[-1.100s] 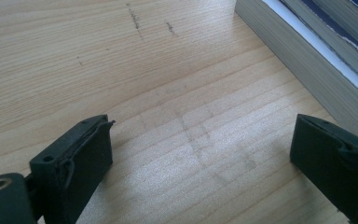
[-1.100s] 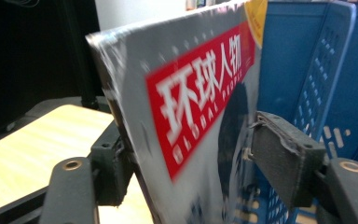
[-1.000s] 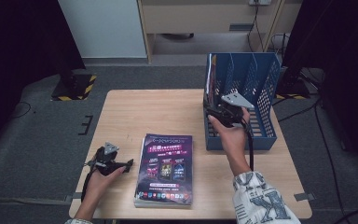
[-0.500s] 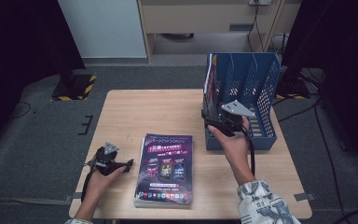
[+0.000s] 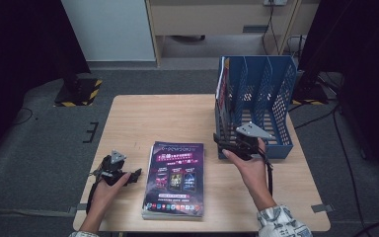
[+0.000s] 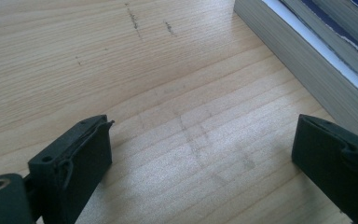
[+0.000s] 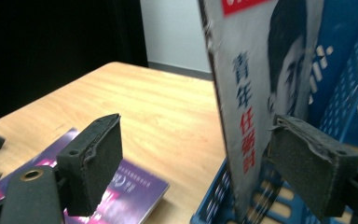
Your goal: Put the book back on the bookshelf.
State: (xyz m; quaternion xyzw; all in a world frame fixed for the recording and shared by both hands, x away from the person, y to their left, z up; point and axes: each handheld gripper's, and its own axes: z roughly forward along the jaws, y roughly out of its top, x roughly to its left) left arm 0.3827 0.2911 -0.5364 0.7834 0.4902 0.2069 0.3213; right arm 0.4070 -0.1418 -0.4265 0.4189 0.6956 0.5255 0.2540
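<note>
Both tools (image 5: 139, 174) (image 5: 218, 143) low, jaws apart

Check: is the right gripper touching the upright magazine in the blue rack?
Apart. Right gripper view: the right gripper stands open, gaps between both pads and the magazine.

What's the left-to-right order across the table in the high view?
Left claw → stack of magazines → right claw → blue file rack, one magazine standing in its leftmost slot.
</note>
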